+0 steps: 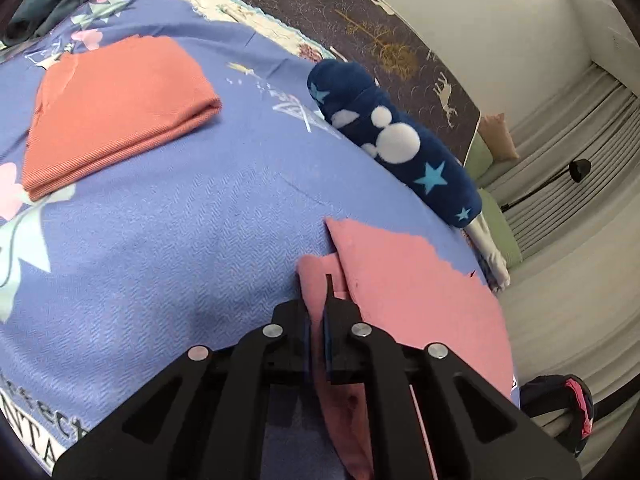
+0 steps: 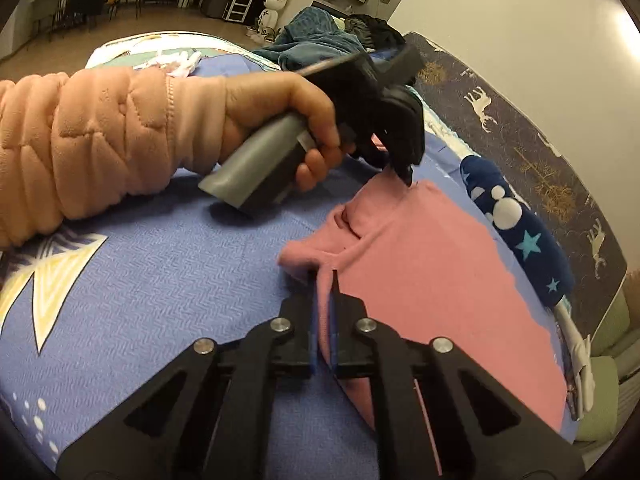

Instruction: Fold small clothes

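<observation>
Both grippers, the left gripper [image 1: 320, 296] and the right gripper [image 2: 325, 292], pinched neighbouring edges of the pink garment [image 2: 424, 264] on the blue bedspread [image 2: 168, 280], seemingly ready to fold it.

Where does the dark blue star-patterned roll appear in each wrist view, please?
Left wrist view: the dark blue roll lies upper right of centre, beyond the pink garment.
Right wrist view: it lies at the right edge, beside that garment.
Shared landmark: the deer-patterned mattress.

A bed [image 1: 160, 260] under a blue printed cover carries a folded orange cloth [image 1: 116, 112], a pink garment [image 1: 412, 292] and a navy star-patterned roll [image 1: 400, 140].
</observation>
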A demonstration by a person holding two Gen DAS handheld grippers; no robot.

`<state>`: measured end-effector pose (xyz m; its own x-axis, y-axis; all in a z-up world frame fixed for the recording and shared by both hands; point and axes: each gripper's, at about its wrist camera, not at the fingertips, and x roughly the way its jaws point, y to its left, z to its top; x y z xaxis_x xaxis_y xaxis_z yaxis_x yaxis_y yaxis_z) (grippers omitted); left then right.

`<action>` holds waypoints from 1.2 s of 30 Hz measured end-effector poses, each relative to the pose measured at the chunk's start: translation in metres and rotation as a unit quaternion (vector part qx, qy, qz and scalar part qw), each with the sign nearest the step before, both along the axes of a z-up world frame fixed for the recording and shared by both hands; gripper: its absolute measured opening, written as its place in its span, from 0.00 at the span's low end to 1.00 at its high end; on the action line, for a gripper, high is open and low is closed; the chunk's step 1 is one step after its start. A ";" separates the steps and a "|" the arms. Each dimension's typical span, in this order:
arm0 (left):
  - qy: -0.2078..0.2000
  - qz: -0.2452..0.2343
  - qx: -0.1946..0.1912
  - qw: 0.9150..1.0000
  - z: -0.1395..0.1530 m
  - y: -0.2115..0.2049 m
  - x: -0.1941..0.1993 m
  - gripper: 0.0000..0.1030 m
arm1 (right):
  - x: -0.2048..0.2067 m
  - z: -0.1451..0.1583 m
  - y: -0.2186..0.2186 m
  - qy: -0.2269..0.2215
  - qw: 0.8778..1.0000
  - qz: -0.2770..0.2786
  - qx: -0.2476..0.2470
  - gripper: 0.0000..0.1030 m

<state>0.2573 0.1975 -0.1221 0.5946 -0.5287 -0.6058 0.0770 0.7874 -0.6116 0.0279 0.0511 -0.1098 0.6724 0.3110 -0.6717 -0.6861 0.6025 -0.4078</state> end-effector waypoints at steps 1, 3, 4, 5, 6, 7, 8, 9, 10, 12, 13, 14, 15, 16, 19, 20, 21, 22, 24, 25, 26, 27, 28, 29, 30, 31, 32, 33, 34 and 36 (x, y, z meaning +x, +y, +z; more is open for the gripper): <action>0.000 -0.007 0.000 1.000 0.004 0.000 -0.004 0.13 | 0.006 0.001 -0.008 0.025 1.000 -0.007 0.013 0.05; -0.001 -0.028 -0.007 1.000 0.011 -0.001 -0.011 0.41 | 0.010 0.002 -0.017 0.047 0.998 -0.022 0.030 0.15; -0.003 -0.039 -0.010 0.999 0.014 -0.002 -0.017 0.53 | 0.009 0.005 -0.023 0.049 0.998 -0.031 0.039 0.17; -0.003 -0.050 -0.010 0.999 0.016 -0.003 -0.022 0.54 | 0.008 0.007 -0.026 0.045 0.997 -0.035 0.042 0.24; 0.000 -0.058 -0.010 0.998 0.016 -0.006 -0.025 0.54 | 0.007 0.007 -0.026 0.043 0.998 -0.037 0.041 0.29; 0.009 -0.069 -0.012 0.998 0.013 -0.009 -0.028 0.55 | 0.007 0.007 -0.027 0.041 0.998 -0.040 0.038 0.31; 0.022 -0.079 -0.017 0.997 0.010 -0.012 -0.030 0.55 | 0.006 0.007 -0.026 0.042 0.998 -0.041 0.037 0.35; 0.033 -0.089 -0.018 0.995 0.006 -0.016 -0.031 0.54 | 0.005 0.006 -0.025 0.043 0.998 -0.042 0.036 0.37; 0.031 -0.092 -0.011 0.995 0.005 -0.018 -0.032 0.55 | 0.003 0.006 -0.024 0.045 0.997 -0.043 0.036 0.38; 0.019 -0.096 0.006 0.995 0.006 -0.023 -0.036 0.58 | 0.001 0.006 -0.022 0.045 0.998 -0.042 0.035 0.40; 0.017 -0.097 0.005 0.995 0.007 -0.024 -0.036 0.60 | 0.000 0.006 -0.021 0.044 0.998 -0.043 0.033 0.41; 0.017 -0.094 0.004 0.995 0.006 -0.025 -0.035 0.60 | -0.001 0.005 -0.020 0.044 0.998 -0.044 0.031 0.44; 0.019 -0.091 0.003 0.996 0.006 -0.026 -0.033 0.60 | -0.001 0.005 -0.020 0.045 0.998 -0.045 0.030 0.45; 0.018 -0.089 -0.001 0.996 0.005 -0.027 -0.030 0.60 | -0.001 0.005 -0.020 0.046 0.997 -0.046 0.029 0.46; 0.017 -0.080 -0.013 0.997 0.003 -0.026 -0.024 0.60 | -0.001 0.005 -0.022 0.046 0.997 -0.054 0.024 0.49; 0.017 -0.078 -0.016 0.997 0.003 -0.027 -0.022 0.60 | -0.001 0.004 -0.022 0.046 0.997 -0.055 0.022 0.51; 0.017 -0.076 -0.018 0.997 0.003 -0.028 -0.019 0.60 | -0.001 0.002 -0.022 0.048 0.997 -0.055 0.020 0.51; 0.016 -0.076 -0.017 0.997 0.003 -0.029 -0.015 0.60 | 0.000 0.001 -0.020 0.048 0.997 -0.056 0.018 0.51; 0.016 -0.079 -0.011 0.997 0.004 -0.033 -0.009 0.60 | 0.003 -0.001 -0.015 0.044 0.997 -0.058 0.018 0.51; 0.017 -0.081 -0.006 0.997 0.005 -0.035 -0.006 0.60 | 0.006 -0.002 -0.010 0.040 0.997 -0.060 0.018 0.51; 0.019 -0.082 0.000 0.996 0.006 -0.037 -0.003 0.60 | 0.010 -0.004 -0.005 0.036 0.997 -0.063 0.016 0.49; 0.021 -0.081 0.003 0.996 0.007 -0.037 0.000 0.58 | 0.012 -0.005 0.001 0.030 0.997 -0.063 0.013 0.44; 0.023 -0.077 0.005 0.997 0.009 -0.037 0.002 0.41 | 0.013 -0.007 0.008 0.020 0.998 -0.058 0.007 0.35; 0.026 -0.074 0.003 0.997 0.009 -0.036 0.004 0.30 | 0.013 -0.009 0.014 0.016 0.998 -0.053 -0.001 0.09; 0.029 -0.072 -0.001 0.997 0.009 -0.034 0.006 0.09 | 0.013 -0.010 0.017 0.010 0.998 -0.056 -0.008 0.05; 0.030 -0.071 -0.010 0.997 0.011 -0.033 0.007 0.09 | 0.011 -0.008 0.016 0.002 0.998 -0.059 -0.001 0.05; 0.025 -0.069 -0.012 0.997 0.014 -0.033 0.007 0.09 | 0.009 -0.003 0.012 -0.002 0.998 -0.059 0.014 0.05; 0.018 -0.069 -0.007 0.997 0.018 -0.035 0.006 0.09 | 0.009 0.003 0.007 -0.006 0.998 -0.060 0.030 0.05; 0.010 -0.068 0.001 0.998 0.024 -0.040 0.005 0.09 | 0.008 0.014 -0.002 -0.012 0.996 -0.066 0.059 0.05; 0.007 -0.064 0.001 0.998 0.035 -0.048 0.005 0.09 | 0.008 0.031 -0.017 -0.017 0.991 -0.081 0.101 0.05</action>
